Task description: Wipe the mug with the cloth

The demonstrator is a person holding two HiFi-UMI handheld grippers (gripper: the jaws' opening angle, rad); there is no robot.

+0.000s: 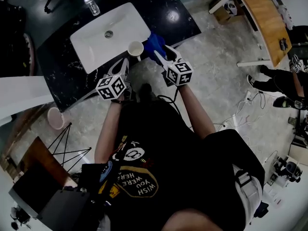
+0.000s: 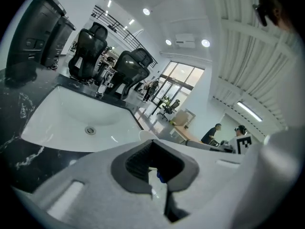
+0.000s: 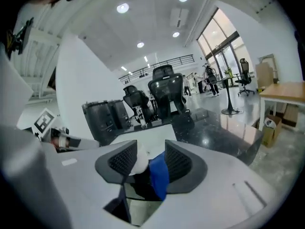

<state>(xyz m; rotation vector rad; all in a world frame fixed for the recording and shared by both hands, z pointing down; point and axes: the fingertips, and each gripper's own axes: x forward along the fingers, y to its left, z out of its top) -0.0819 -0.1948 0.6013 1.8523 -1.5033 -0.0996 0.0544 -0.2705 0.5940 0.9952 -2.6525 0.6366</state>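
A white mug (image 1: 136,48) is held at the front edge of the black counter, beside the sink's near corner. My left gripper (image 1: 127,61) reaches it from below-left with its jaws drawn together on it; in the left gripper view the mug's rim (image 2: 145,134) shows just past the gripper (image 2: 151,147). A blue cloth (image 1: 155,41) bunches right of the mug. My right gripper (image 1: 162,50) has its jaws apart around the cloth. In the right gripper view the cloth (image 3: 158,175) hangs against the right pad, and the mug (image 3: 138,163) shows by the left pad of the gripper (image 3: 145,159).
A white sink (image 1: 108,32) is set in the black counter (image 1: 62,66), with a tap (image 1: 90,3) behind it. A wooden table (image 1: 262,18) and a seated person (image 1: 284,83) are at the far right. A pink bin (image 1: 55,118) and cables lie on the floor.
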